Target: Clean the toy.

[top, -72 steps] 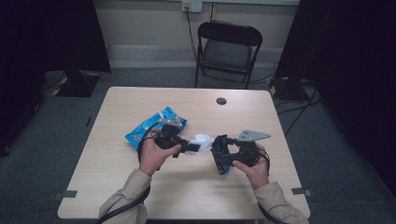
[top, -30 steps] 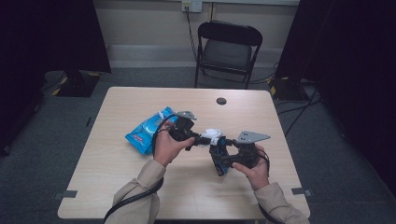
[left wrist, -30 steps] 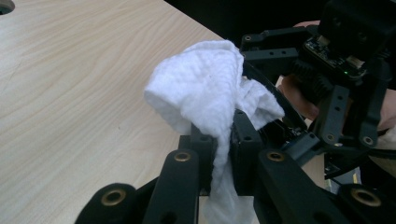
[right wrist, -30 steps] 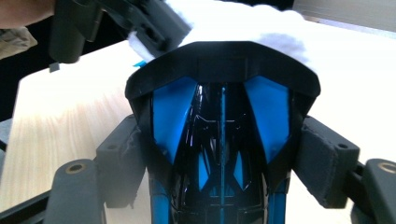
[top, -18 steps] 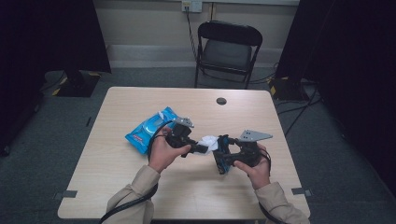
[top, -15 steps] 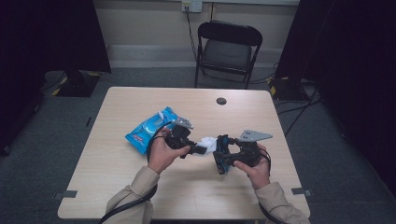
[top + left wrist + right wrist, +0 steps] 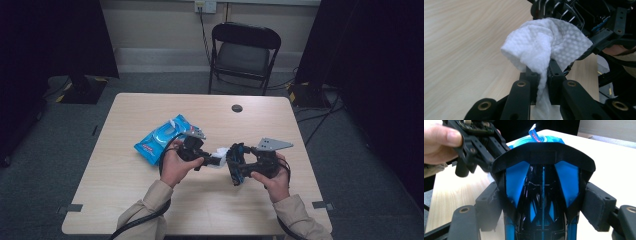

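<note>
My left gripper is shut on a crumpled white wipe, which it presses against the end of a glossy black and blue object. My right gripper is shut on that object, with a pad on each of its sides. In the high view the two grippers meet above the table's middle: left gripper, wipe, right gripper. The right gripper view shows the left gripper close at the upper left, held by a hand.
A blue pack of wipes lies on the wooden table, just left of the left hand. A small dark round thing sits near the far edge. A black folding chair stands behind the table.
The left gripper with the wipe has shifted slightly down and left along the object's end. The right gripper and the object have stayed where they were.
</note>
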Demonstrator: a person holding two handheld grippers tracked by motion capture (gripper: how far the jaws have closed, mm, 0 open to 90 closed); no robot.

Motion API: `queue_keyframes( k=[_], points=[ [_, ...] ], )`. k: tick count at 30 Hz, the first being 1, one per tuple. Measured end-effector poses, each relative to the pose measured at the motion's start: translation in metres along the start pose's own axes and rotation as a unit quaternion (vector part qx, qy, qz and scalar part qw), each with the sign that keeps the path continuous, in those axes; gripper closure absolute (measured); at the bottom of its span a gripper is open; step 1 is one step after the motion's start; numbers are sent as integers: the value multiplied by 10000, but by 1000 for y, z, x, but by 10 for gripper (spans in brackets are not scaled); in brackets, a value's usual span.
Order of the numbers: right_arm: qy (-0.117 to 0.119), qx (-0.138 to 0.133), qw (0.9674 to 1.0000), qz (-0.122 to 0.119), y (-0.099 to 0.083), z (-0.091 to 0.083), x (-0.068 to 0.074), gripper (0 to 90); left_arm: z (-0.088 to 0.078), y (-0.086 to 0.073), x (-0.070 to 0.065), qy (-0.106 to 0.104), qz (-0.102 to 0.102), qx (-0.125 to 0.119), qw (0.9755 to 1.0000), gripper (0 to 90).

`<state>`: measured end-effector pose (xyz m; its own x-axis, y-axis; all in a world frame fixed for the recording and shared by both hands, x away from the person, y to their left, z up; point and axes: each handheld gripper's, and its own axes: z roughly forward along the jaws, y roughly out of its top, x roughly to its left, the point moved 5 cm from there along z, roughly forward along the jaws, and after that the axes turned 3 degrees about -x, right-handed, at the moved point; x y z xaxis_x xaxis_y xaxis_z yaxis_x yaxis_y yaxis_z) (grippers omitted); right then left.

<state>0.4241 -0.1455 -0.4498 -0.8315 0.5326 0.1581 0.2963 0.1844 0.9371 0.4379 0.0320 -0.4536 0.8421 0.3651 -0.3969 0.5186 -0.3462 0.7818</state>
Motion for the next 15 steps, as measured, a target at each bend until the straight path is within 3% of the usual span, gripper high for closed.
queue_keyframes(
  k=[6,15],
  points=[
    [22,-46,10000,19,2,1,2,254,14,-6,-7,-148,42,103,9998,822],
    [3,-94,9999,85,3,2,2,254,29,-22,-11,-136,73,285,9995,821]
  ],
)
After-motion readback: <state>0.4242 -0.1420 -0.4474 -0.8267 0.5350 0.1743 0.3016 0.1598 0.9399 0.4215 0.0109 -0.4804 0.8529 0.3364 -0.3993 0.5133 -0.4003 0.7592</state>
